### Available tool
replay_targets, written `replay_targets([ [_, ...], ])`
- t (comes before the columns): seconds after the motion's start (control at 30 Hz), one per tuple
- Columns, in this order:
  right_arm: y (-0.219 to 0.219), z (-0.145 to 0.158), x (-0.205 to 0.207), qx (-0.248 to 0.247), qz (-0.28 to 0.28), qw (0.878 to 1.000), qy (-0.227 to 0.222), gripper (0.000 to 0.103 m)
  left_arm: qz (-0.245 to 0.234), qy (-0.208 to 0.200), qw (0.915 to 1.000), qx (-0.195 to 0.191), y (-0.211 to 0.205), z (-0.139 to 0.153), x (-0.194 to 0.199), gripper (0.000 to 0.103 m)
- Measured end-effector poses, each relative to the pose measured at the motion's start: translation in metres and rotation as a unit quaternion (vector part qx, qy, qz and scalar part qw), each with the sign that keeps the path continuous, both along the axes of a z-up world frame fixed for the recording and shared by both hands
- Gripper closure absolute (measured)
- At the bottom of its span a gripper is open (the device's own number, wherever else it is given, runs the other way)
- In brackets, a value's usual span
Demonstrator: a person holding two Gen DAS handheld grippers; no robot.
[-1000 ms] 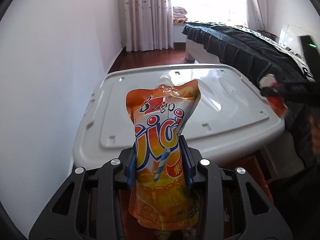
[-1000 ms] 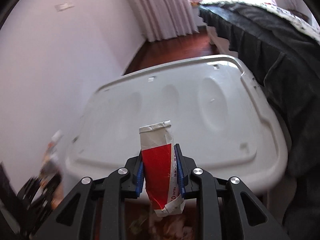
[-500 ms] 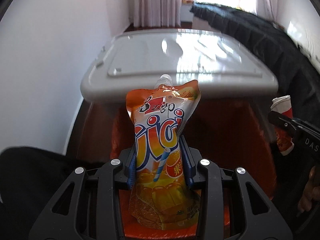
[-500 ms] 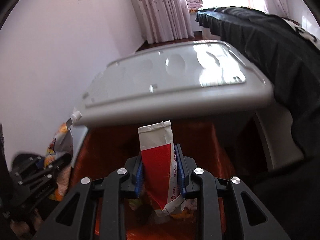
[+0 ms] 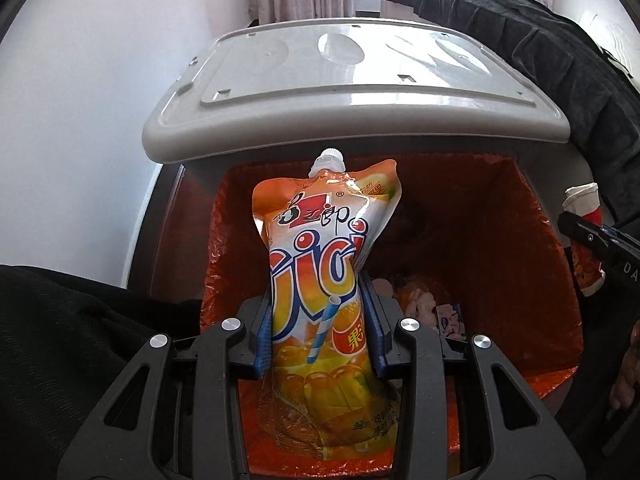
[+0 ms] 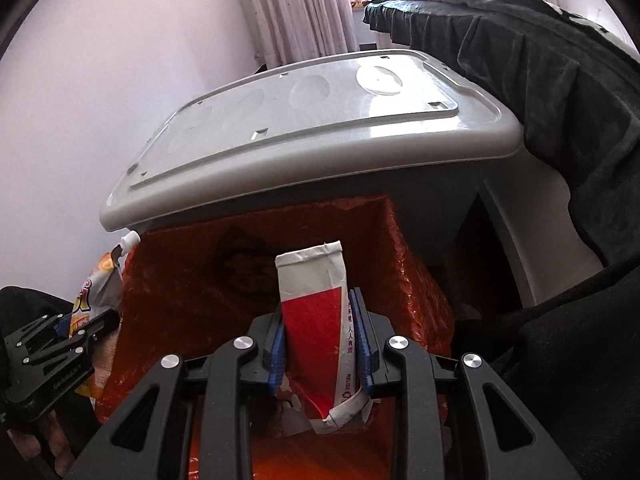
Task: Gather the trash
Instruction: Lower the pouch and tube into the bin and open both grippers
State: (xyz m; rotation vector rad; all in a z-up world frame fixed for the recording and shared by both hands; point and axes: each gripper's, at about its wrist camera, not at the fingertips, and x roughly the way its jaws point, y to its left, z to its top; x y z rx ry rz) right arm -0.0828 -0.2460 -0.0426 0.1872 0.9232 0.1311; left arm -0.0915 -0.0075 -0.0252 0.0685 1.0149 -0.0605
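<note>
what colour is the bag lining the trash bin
Orange-red bin liner, clearest in the left wrist view.

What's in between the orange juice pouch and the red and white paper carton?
Only the open bin with its orange bag; the left wrist view shows it between the orange juice pouch and red and white paper carton. Some trash lies at the bottom.

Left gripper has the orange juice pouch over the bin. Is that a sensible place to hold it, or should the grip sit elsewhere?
Keep it. The left gripper clamps the orange juice pouch across its narrow waist from both side edges; it flares above and below, so it shouldn't slip.
</note>
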Motion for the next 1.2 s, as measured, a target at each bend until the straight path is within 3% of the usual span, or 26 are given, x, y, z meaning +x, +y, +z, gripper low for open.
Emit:
replay_targets([
  [0.77,0.000,-0.008,0.006,0.002,0.005,1.000,0.019,0.073,0.003,0.014,0.9999,0.003,-0.001,-0.006,0.004,0.066],
  [0.83,0.003,-0.009,0.008,0.002,0.006,1.000,0.023,0.063,0.005,0.013,0.9999,-0.006,0.000,-0.006,0.005,0.050],
  [0.87,0.004,-0.010,0.008,0.001,0.005,1.000,0.026,0.043,0.011,0.013,0.9998,-0.006,0.001,-0.006,0.005,0.021],
  [0.9,0.005,-0.010,0.009,-0.003,0.001,1.000,0.026,0.035,0.016,0.007,0.9998,-0.002,0.003,-0.005,0.004,0.012],
  [1.2,-0.001,0.004,-0.001,0.001,-0.018,1.000,-0.009,0.030,0.020,-0.001,0.9997,-0.011,0.007,0.000,0.000,0.012],
])
